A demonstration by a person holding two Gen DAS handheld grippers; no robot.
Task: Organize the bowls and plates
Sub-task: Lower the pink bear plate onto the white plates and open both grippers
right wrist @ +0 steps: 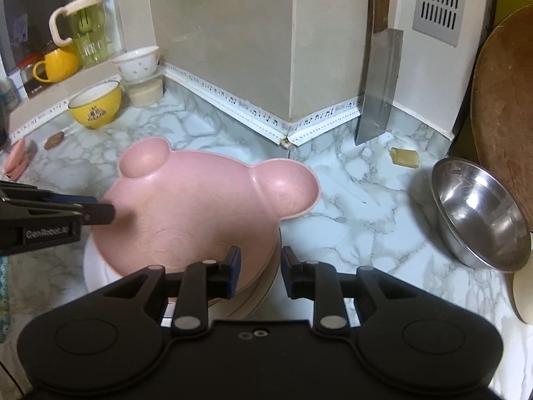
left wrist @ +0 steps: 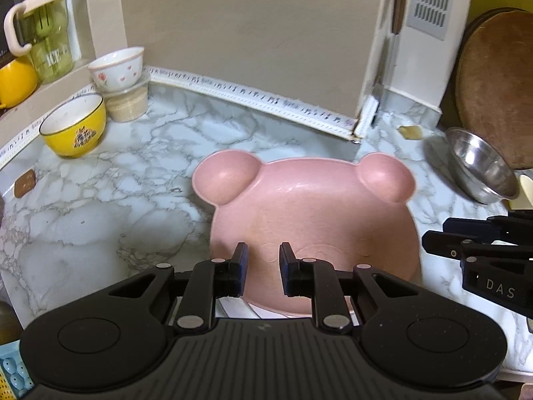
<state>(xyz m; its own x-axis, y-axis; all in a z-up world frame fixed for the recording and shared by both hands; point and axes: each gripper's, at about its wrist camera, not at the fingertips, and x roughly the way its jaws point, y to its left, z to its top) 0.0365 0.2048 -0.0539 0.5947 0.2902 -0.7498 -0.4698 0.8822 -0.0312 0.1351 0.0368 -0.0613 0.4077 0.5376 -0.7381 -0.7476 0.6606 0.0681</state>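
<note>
Your left gripper and right gripper both hover with fingers slightly parted, grasping nothing, over the near rim of the pink bear-shaped plate. It sits on a stack of plates on the marble tabletop, likely to gather them. The yellow bowl and steel bowl wait apart, unsorted.
</note>
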